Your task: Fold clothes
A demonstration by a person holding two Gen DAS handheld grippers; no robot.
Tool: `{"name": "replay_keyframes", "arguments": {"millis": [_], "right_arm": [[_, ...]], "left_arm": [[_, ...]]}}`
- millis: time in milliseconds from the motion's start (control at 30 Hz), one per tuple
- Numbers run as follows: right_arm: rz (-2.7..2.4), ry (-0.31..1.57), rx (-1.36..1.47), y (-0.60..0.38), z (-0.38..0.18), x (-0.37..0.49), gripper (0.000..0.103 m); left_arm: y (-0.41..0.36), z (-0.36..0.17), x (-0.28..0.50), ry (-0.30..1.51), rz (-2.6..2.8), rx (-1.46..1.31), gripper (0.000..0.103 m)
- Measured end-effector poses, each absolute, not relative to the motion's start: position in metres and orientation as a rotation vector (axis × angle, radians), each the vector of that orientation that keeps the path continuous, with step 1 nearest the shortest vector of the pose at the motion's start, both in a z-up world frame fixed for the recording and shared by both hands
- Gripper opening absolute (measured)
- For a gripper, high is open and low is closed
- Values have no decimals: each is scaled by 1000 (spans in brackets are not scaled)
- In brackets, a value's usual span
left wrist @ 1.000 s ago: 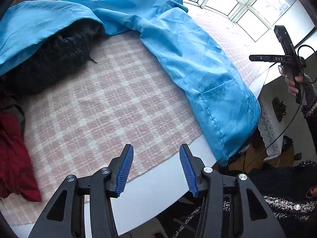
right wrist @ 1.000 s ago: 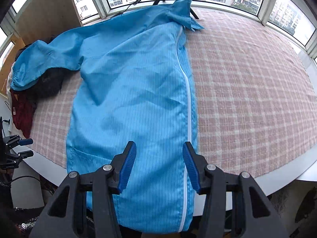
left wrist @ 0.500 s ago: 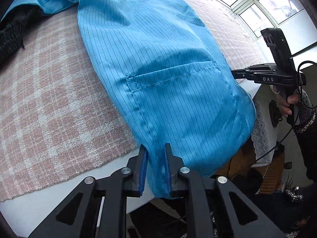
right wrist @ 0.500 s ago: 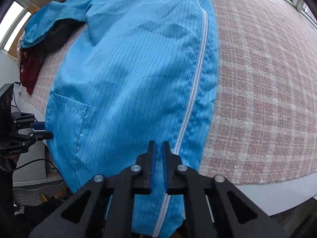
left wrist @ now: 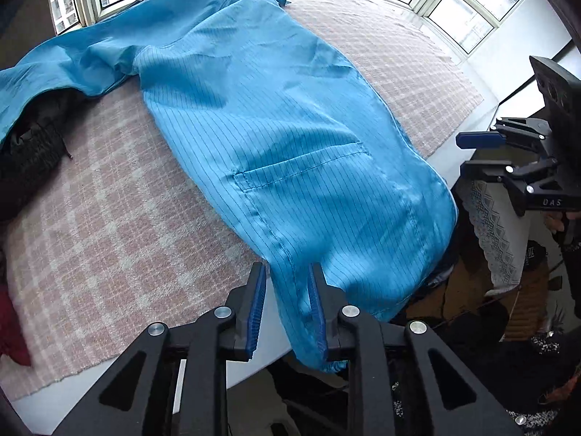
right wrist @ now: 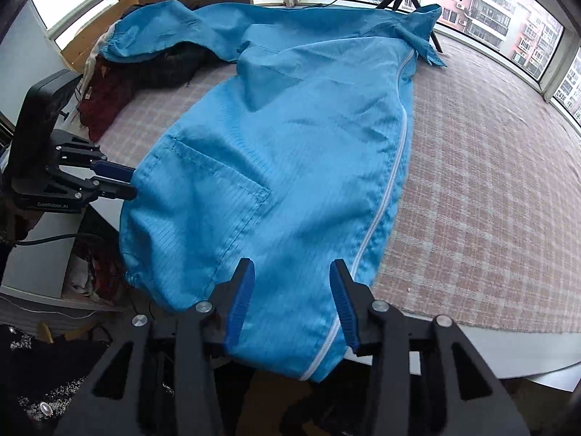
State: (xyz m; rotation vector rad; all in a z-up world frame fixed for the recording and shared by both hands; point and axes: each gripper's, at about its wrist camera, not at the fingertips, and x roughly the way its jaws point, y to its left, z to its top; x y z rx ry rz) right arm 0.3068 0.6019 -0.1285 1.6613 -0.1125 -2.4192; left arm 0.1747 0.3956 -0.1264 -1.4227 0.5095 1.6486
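Window bay behind, pink checked table (left wrist: 109, 225) in front. Blue jacket (left wrist: 276, 138) lies zipped along table, hem hanging over near edge toward me, collar at far edge. My left gripper (left wrist: 285, 305) opening, hem corner between pads, not pinched. My right gripper (right wrist: 290, 298) opening wider, hem by zipper (right wrist: 390, 185) between jaws, loose. Fabric looks thin, slick, floppy: will slide and billow. Best hold: both hem corners, pinch seam, not single layer.
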Motion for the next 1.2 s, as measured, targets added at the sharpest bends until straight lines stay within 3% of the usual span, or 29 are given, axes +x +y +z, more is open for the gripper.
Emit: {"name": "replay_keyframes", "arguments": {"millis": [133,300,467,500,533,567,633,867,933,967,1200], "right_arm": [[-2306,-244,1610,519,-152,329,44],[-2360,-235,1683,436,-182,325,44],[-2418,31,1879,393,-212,319,44],[-2420,67,1902,392,-215,319,39],[-2421,72,1893,395,-211,319,32],[-2419,71,1887,398,-206,319,0],[-2404,4,1882,416,-184,320,2],[-2708,111,1787,506,-52,327,2],[-2772,139,1765,525,-26,323,2],[-2792,160,1757,530,-17,321,2],[-2863,255,1715,557,11,299,2]], "left_arm": [[334,-126,174,508,1731,-1436,22],[263,-128,176,407,1795,-1471,23],[231,-136,185,350,1802,-1459,23],[228,-138,186,342,1800,-1453,22],[226,-139,187,332,1793,-1446,23],[227,-141,189,322,1783,-1435,23],[233,-143,193,305,1754,-1416,23],[295,-156,209,291,1590,-1361,23],[322,-159,213,317,1565,-1334,34],[335,-160,215,324,1555,-1322,40],[415,-183,204,410,1533,-1307,45]]}}
